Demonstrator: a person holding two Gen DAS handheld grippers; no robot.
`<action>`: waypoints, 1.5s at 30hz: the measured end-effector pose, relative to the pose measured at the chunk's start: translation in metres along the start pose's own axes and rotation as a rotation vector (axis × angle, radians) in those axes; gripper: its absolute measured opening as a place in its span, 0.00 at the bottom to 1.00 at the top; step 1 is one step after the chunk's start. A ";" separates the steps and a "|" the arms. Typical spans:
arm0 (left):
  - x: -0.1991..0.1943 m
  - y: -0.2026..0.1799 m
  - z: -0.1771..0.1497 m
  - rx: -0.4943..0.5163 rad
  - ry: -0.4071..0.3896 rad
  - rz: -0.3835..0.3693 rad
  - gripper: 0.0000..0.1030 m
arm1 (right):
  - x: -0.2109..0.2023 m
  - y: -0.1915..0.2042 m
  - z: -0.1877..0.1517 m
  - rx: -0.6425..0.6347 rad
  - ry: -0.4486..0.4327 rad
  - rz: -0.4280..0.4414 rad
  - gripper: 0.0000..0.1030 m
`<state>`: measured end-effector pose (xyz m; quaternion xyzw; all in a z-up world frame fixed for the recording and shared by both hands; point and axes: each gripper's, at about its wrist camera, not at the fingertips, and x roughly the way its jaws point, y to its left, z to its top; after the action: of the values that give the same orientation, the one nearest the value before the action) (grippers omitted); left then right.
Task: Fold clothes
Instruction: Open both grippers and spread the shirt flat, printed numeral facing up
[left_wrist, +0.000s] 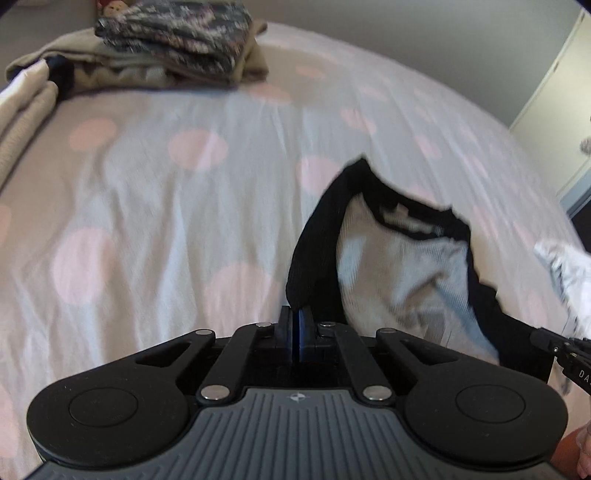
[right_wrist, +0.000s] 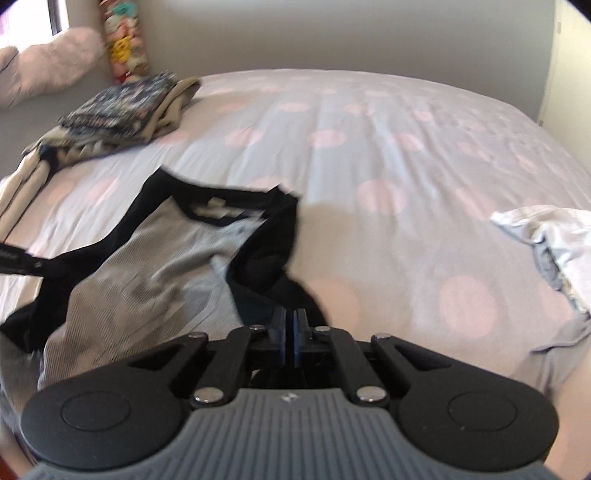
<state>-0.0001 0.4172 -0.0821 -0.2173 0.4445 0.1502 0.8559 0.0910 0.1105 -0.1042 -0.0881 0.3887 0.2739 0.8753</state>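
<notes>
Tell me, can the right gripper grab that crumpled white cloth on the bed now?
Probably not yet: the right gripper is shut on the grey-and-black shirt. The white cloth lies uncovered to its right.

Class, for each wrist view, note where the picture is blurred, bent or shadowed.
Left wrist view: the shirt is smeared by motion, the left gripper stays sharp, and the bed bulges from the fisheye. Right wrist view: similar smear on the shirt, which throws a soft shadow on the bed.
</notes>
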 end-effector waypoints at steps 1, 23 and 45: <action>-0.004 0.003 0.008 0.001 -0.009 0.008 0.01 | -0.002 -0.009 0.010 0.012 -0.004 -0.011 0.04; -0.013 0.024 0.169 0.159 -0.149 0.207 0.01 | 0.056 -0.147 0.195 0.015 -0.107 -0.260 0.04; 0.070 0.050 0.113 0.130 -0.055 0.262 0.41 | 0.144 -0.146 0.150 -0.014 0.030 -0.233 0.30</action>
<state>0.0952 0.5217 -0.0941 -0.0972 0.4543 0.2375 0.8531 0.3443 0.1032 -0.1153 -0.1428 0.3868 0.1716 0.8947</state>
